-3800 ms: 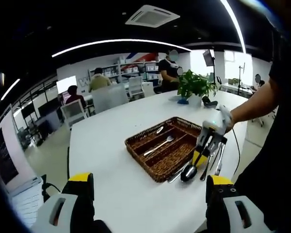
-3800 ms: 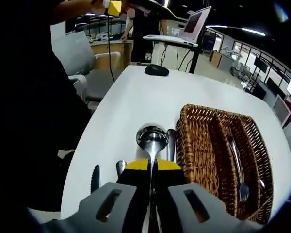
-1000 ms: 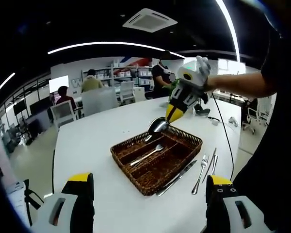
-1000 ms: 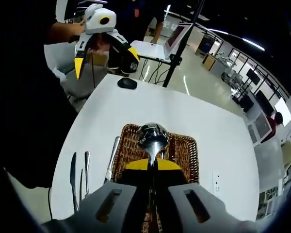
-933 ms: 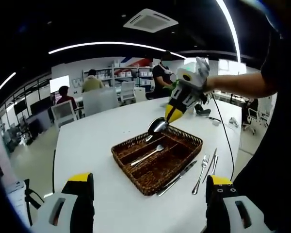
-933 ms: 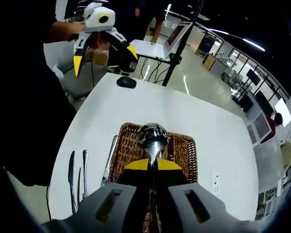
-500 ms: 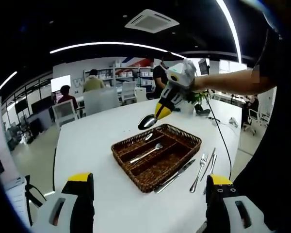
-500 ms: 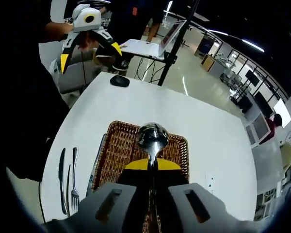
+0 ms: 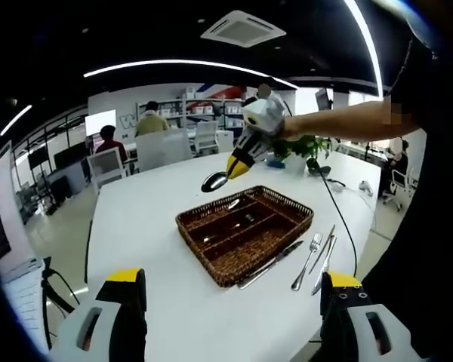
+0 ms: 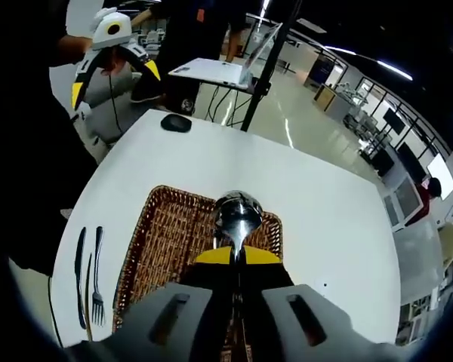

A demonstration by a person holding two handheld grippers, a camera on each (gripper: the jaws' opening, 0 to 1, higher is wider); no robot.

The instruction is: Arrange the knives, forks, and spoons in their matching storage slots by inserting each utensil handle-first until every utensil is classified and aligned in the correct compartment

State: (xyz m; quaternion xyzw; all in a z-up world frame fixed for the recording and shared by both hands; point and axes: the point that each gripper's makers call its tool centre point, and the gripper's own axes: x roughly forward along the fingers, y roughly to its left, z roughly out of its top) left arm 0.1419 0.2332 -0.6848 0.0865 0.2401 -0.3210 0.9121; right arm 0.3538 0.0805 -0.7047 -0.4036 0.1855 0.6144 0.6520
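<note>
At the bottom of the left gripper view, the left gripper (image 9: pixel 228 302), grey with yellow-capped black jaws, has its jaws spread wide apart with nothing between them, above the white round-edged table (image 9: pixel 136 226). Just beyond lie a silver table knife (image 9: pixel 272 265) touching the basket's near edge, then a silver fork (image 9: pixel 308 252) and another silver knife (image 9: pixel 325 254) side by side, close together, on the bare tabletop. Next, the brown woven wicker cutlery basket (image 9: pixel 245 232) with long dividers; some silver utensils lie in its far slots, too small to tell which kind. Above the basket's far side, the right gripper (image 9: pixel 234 167) is clamped on the handle of a shiny silver spoon (image 9: pixel 214 181), bowl out front, in the air. In the right gripper view the spoon bowl (image 10: pixel 238 212) sits over the basket rim (image 10: pixel 157 234). Further off: a green potted plant (image 9: pixel 306 147), white office chairs (image 9: pixel 109 166), seated people.
</note>
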